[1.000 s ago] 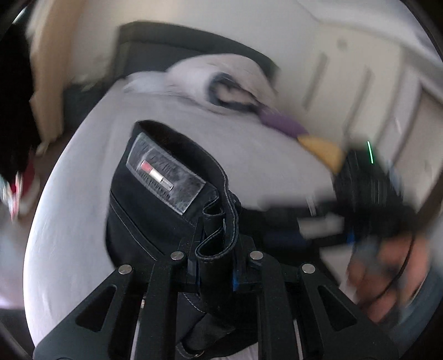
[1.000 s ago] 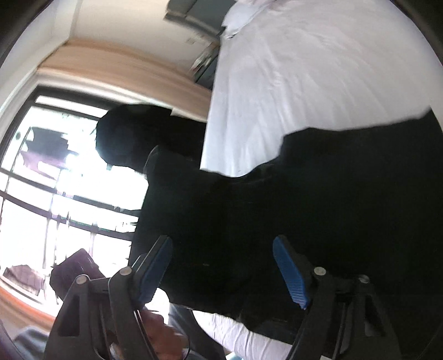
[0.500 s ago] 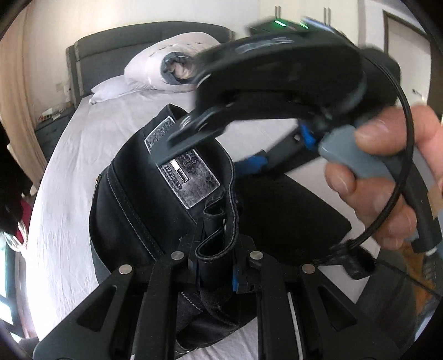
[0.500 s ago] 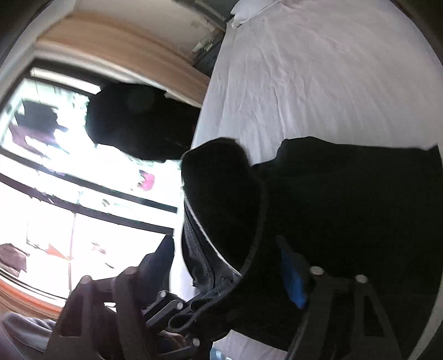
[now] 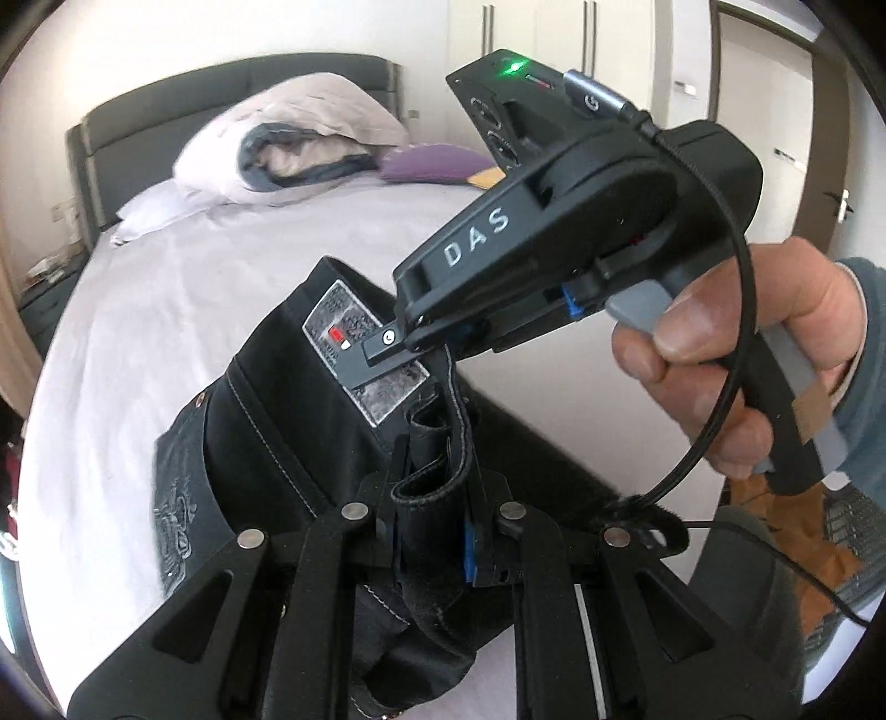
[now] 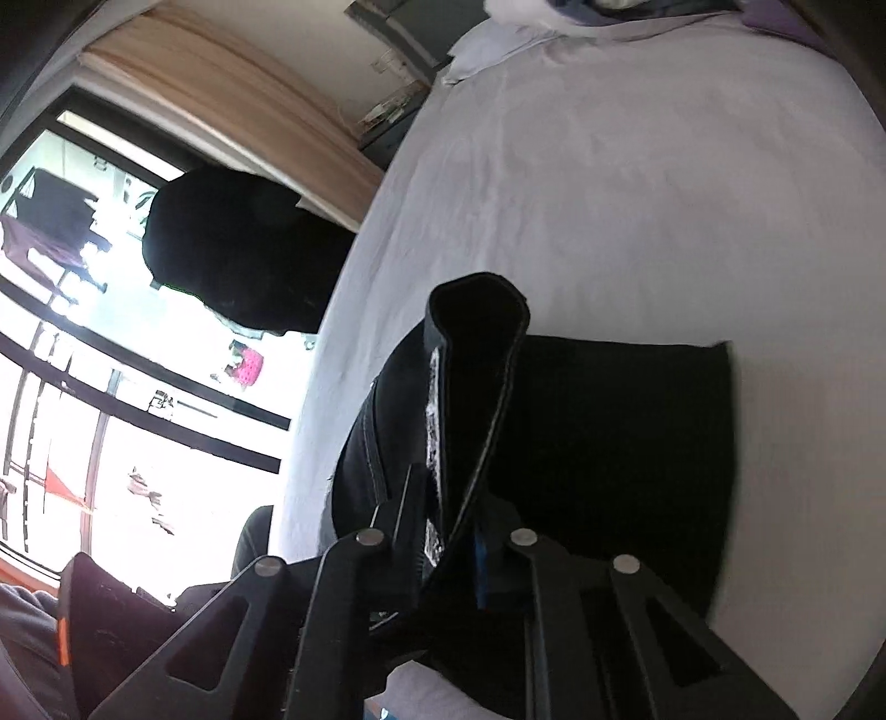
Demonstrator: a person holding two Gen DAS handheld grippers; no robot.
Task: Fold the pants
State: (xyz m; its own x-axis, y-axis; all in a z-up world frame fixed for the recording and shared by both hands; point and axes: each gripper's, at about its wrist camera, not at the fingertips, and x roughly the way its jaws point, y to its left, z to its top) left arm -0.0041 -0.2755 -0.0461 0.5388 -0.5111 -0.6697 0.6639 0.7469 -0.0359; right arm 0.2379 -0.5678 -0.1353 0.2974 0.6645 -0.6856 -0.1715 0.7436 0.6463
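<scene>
Black pants (image 5: 288,443) with a grey waist label (image 5: 360,354) lie on the white bed (image 5: 166,288). My left gripper (image 5: 432,531) is shut on the bunched waistband and a belt loop. My right gripper (image 5: 421,343) comes in from the right in the left wrist view and is closed on the waistband by the label. In the right wrist view my right gripper (image 6: 448,531) pinches the upright waistband edge (image 6: 476,343); the rest of the pants (image 6: 626,443) lie flat on the sheet (image 6: 637,194).
A rolled duvet and pillows (image 5: 288,149) and a purple cushion (image 5: 437,166) sit at the headboard (image 5: 166,105). White wardrobe doors (image 5: 554,44) stand behind. A window (image 6: 83,332) and a dark hanging garment (image 6: 238,260) are beside the bed.
My right gripper was open over the pants, then moved in to the waistband and shut on it beside the label. My left gripper kept its hold on the waistband.
</scene>
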